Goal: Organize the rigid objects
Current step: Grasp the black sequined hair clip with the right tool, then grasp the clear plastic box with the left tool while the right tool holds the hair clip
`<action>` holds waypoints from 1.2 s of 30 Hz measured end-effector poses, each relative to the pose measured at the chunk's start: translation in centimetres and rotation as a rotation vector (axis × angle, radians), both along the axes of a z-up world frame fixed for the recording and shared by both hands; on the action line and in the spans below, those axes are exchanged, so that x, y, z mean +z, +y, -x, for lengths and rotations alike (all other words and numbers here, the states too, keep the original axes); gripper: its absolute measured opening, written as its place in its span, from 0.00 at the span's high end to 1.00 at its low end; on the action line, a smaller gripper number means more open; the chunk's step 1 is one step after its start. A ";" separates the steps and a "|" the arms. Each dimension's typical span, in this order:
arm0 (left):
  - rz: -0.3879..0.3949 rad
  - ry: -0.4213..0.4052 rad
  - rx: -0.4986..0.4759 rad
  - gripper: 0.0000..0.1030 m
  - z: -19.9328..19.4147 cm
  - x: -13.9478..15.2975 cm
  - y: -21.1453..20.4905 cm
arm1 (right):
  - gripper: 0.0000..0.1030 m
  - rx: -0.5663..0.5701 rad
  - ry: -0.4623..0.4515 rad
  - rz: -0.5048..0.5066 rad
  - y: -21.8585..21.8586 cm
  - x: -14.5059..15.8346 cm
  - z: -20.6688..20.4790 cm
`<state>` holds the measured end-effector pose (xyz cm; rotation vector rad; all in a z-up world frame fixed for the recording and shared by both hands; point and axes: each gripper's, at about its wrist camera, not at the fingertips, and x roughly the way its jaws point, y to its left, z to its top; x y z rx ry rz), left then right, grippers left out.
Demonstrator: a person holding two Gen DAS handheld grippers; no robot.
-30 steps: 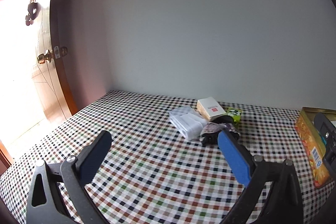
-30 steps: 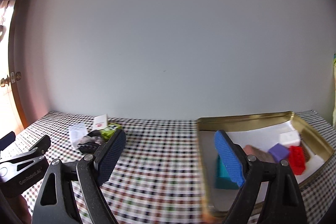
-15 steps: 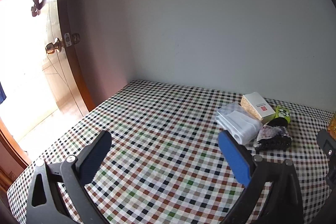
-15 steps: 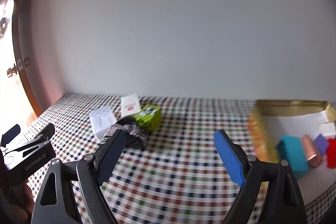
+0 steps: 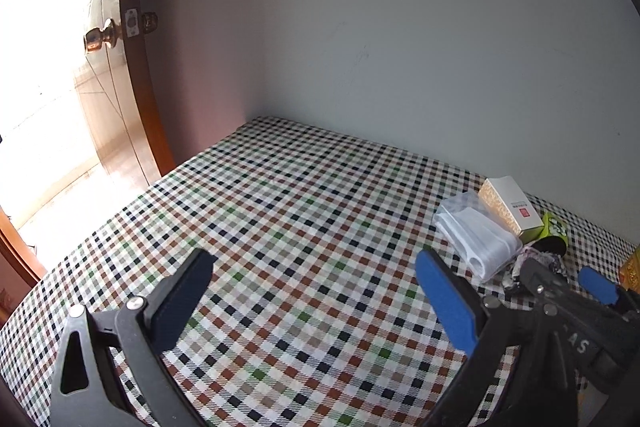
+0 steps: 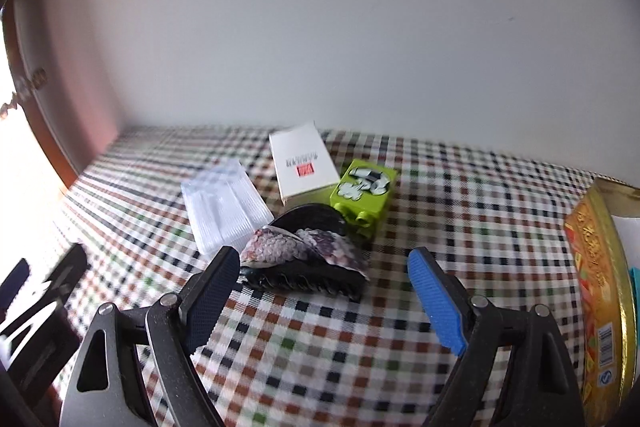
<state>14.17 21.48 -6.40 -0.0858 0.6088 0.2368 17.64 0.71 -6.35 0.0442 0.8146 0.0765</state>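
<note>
Four loose things cluster on the checked tablecloth (image 6: 320, 339): one white card box (image 6: 304, 163), one lime-green block (image 6: 366, 193), one clear plastic case (image 6: 226, 207), one black floral hair claw (image 6: 304, 259). A gold tin (image 6: 600, 291) stands right. The right gripper (image 6: 320, 291), jaws wide and empty, has swung from the tin to face the claw. The left gripper (image 5: 316, 291), also gaping and empty, has drifted leftward.

Both cameras look down along their own fingers at the checked table (image 5: 280, 227). The right one is closer. Both see the white box (image 5: 510, 209) (image 6: 304, 163).
</note>
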 end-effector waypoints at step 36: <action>-0.040 0.026 -0.176 0.00 -4.8 0.7 -7.6 | 0.30 -0.007 -0.323 0.081 -8.1 4.5 11.2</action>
